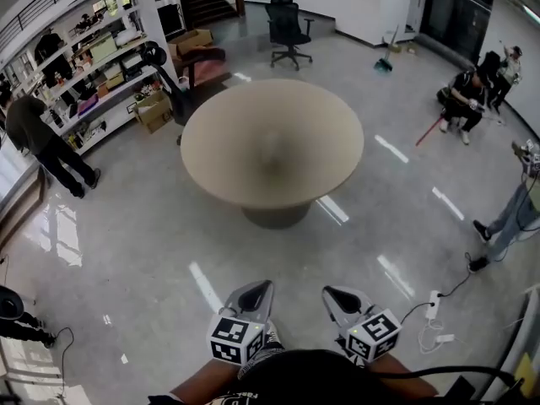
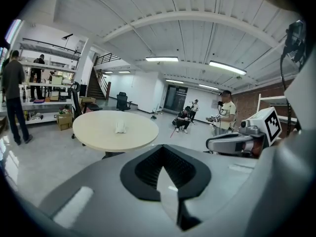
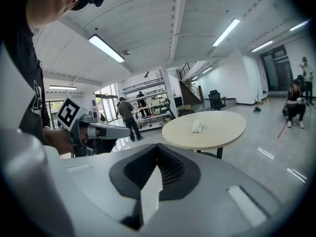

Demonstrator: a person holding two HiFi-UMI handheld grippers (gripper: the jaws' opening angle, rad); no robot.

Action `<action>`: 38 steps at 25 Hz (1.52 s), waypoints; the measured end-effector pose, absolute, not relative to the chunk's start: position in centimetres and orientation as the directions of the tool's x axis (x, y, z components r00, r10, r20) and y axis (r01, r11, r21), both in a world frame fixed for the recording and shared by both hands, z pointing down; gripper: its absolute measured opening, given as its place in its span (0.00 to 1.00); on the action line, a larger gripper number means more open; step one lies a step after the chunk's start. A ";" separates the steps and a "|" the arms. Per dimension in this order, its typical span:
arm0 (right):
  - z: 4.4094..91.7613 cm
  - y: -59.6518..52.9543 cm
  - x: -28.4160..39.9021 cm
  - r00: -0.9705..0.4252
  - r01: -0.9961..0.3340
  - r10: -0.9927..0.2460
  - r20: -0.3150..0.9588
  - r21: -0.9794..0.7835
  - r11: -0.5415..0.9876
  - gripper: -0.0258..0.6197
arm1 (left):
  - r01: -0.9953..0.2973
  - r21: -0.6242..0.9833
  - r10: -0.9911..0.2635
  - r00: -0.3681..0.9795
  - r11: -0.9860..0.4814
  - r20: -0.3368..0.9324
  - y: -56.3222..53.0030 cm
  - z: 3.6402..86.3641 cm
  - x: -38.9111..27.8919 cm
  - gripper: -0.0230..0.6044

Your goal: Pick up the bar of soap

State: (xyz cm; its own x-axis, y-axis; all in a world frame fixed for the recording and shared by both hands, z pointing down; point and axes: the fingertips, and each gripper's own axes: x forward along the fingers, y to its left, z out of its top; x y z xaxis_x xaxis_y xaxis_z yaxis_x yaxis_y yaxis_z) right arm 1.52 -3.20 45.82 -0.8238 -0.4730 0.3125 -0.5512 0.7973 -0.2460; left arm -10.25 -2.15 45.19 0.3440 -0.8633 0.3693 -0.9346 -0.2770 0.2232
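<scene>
Item: bar of soap, one small pale block lying near the middle of the round beige table, alone on its top and well apart from both tools, with open floor between. Visibility: in the head view it is only a faint smear at the table's centre; both gripper views show a whitish lump, longer than wide, with its finish and any wrapper too small to tell. Handling, as judged: light; stiff enough to take a firm pinch; not fragile, though a hard squeeze could mark the surface; probably slick if bare or damp, so apt to squirt out from pads that close on rounded corners. It sits low on the tabletop, so the jaws would need to come down close to the surface. Best hold, as judged: across the narrow width at mid-length, pads flat on the two long sides. Tool, left gripper: jaws together with nothing between them, held low in front of the person's body. Tool, right gripper: likewise closed and empty, just beside the left. Condition for use: either would have to open wider than the bar before the approach; pick-up not yet begun
</scene>
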 end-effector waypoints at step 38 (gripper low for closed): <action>46.9 -33.6 -4.2 -0.923 -0.337 -0.259 0.285 -0.270 0.902 0.05 | -0.986 0.154 -0.903 0.127 -0.069 0.411 -30.6 46.1 -15.0 0.05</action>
State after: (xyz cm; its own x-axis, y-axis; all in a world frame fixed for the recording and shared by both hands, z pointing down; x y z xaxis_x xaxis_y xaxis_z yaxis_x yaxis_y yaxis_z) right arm -4.16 -33.58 46.88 -0.9228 -0.2589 0.2853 -0.3366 0.9021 -0.2701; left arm -15.02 -30.57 46.09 0.1274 -0.9026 0.4113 -0.9856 -0.0689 0.1542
